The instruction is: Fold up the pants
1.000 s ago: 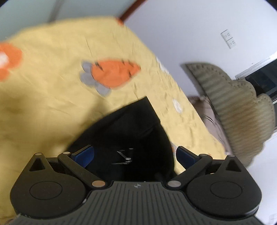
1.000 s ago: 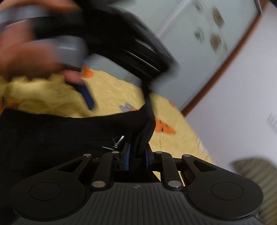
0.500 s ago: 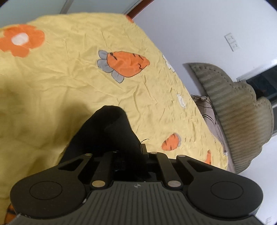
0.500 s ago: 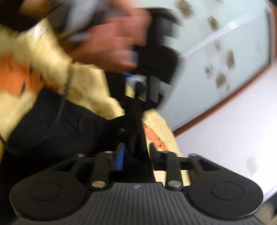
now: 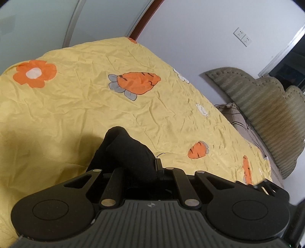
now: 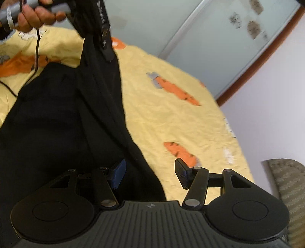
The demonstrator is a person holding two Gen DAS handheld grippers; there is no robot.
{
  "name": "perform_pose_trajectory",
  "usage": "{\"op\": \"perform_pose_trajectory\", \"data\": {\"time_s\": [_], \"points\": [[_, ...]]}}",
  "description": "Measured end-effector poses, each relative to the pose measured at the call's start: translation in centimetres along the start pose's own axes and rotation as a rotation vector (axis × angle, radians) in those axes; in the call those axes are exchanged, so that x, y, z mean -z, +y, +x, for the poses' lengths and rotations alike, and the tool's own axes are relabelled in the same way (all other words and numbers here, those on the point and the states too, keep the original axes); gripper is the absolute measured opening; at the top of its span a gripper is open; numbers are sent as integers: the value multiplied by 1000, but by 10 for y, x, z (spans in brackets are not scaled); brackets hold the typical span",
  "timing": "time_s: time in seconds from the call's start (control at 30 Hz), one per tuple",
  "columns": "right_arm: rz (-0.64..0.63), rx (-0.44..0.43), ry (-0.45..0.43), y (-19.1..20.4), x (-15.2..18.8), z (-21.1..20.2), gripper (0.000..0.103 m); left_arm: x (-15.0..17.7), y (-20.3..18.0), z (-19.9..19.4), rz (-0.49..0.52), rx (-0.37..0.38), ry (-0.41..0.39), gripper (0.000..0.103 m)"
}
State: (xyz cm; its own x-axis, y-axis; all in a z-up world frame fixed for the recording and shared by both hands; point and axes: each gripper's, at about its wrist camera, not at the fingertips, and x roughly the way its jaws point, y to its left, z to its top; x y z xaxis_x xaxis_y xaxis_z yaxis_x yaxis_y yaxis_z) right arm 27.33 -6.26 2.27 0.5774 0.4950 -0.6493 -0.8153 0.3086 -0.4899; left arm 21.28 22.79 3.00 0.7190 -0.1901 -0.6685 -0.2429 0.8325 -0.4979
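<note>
L claw (image 5: 142,167): jaws pinched tight on a bunched corner of the black pants (image 6: 63,122); fabric wad pokes out past the tips. In R wrist view this claw sits high at top, cloth hanging from it in a taut drape down to the bed, person's hand (image 6: 36,16) wrapped on the grip, cable trailing below.

R claw (image 6: 150,174): jaws have just been opening, now abt half apart; pants edge lies between the pads, against the blue pad, clear of the other, so not gripped.

Pants: 1 corner lifted by L, rest spread on the yellow carrot-print bedsheet (image 5: 171,118).

Risks, my read:
- only 1 hold now; if L pinch is shallow, the hanging weight could drag the corner out, drape collapses, fold lost.
- R's open pad could snag the loose edge if it backs off, skewing the lay.
- bunched grab, not a flat edge, so crease likely crooked.

Pose: both claws tilted fwd and down toward the bed; L hand raised above R, R low near the cloth.
</note>
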Motion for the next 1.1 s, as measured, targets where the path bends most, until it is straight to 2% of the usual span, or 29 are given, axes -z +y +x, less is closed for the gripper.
{"op": "perform_pose_trajectory", "data": {"time_s": [0.07,0.13,0.2,0.23,0.3,0.33,0.37,0.4,0.53,0.63,0.7,0.87,1.03,1.1], "points": [[29,-44,35,8,6,13,14,0,-1,1,3,-7,2,12],[59,-28,34,6,11,10,5,-3,-2,2,-2,-14,3,12],[54,76,13,7,10,3,5,-10,-3,6,-6,-20,-5,12],[32,180,7,10,9,-2,4,-13,-5,7,-9,-20,-18,13],[-129,530,6,28,3,-6,4,-21,-14,7,10,-6,-81,17],[-212,666,-5,41,1,-9,4,-21,-19,7,31,-8,-110,17],[-259,753,-18,52,-2,-14,4,-21,-26,7,61,-34,-133,17],[-278,785,-26,62,-4,-18,4,-18,-31,8,99,-74,-138,17],[-413,737,14,123,7,-33,4,2,-18,4,148,-140,-44,17],[-420,581,25,168,20,-46,4,21,9,-5,125,-128,35,17],[-409,514,24,189,26,-53,4,34,19,-10,133,-137,64,17],[-345,413,25,219,29,-74,4,55,27,-16,181,-155,84,18],[-292,320,48,238,34,-83,4,64,24,-16,230,-195,77,25],[-286,309,59,250,42,-84,4,66,26,-14,222,-192,98,35]]}}
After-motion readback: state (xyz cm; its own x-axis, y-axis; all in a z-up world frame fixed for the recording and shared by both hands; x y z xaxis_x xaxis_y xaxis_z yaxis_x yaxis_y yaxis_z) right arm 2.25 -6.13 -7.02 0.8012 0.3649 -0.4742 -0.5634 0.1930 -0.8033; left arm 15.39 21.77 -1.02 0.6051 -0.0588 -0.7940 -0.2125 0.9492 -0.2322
